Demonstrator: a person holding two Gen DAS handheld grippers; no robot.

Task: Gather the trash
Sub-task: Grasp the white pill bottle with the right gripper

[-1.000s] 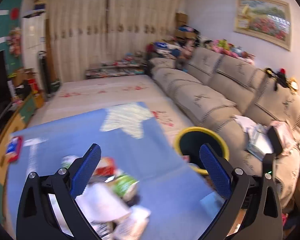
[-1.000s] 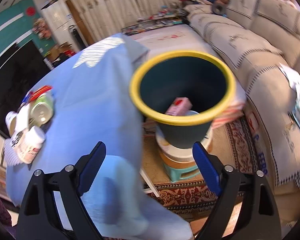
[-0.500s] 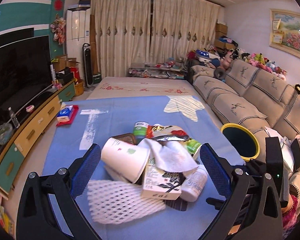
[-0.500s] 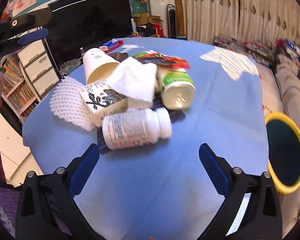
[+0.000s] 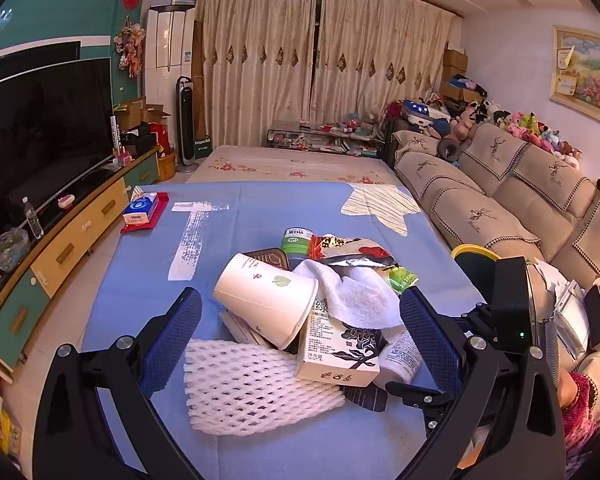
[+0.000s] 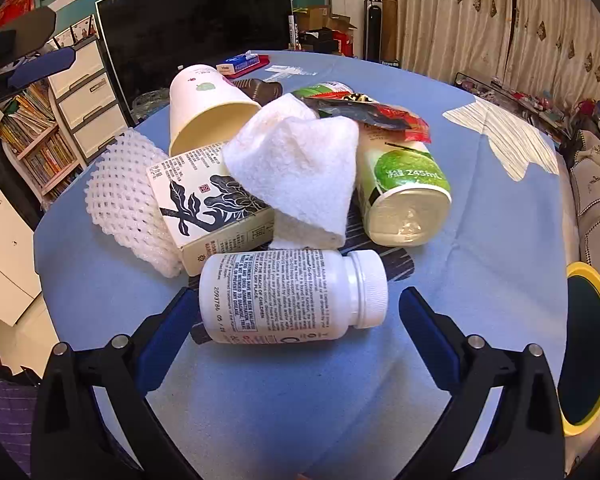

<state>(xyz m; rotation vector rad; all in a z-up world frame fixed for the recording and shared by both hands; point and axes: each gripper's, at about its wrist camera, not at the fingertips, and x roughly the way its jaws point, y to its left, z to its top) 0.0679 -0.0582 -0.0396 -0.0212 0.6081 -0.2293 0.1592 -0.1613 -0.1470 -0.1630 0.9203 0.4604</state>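
- While both my grippers hang over the blue cloth-covered table (image 6: 480, 208), its near edge runs just under my right gripper (image 6: 294, 328), and bare cloth lies between the heap of trash and the far side.
- Off the table's right edge stands the dark green bin with a yellow rim (image 6: 592, 352), open-mouthed, with clear cloth between it and the heap.
- My right gripper's jaws stand wide apart, gripping nothing; the white plastic pill bottle (image 6: 292, 296) lies on its side just ahead of and between the fingertips, cap toward the bin, not touched that I can tell.
- Behind the bottle, away from the bin, sit a printed cardboard box (image 6: 212, 204), white foam fruit netting (image 6: 128, 196), a crumpled white tissue (image 6: 300, 168) and a tipped paper cup (image 6: 208, 112).
- My left gripper (image 5: 300, 334) is open too, empty, straddling the heap from the side opposite the bin; the netting lies nearest its fingers.
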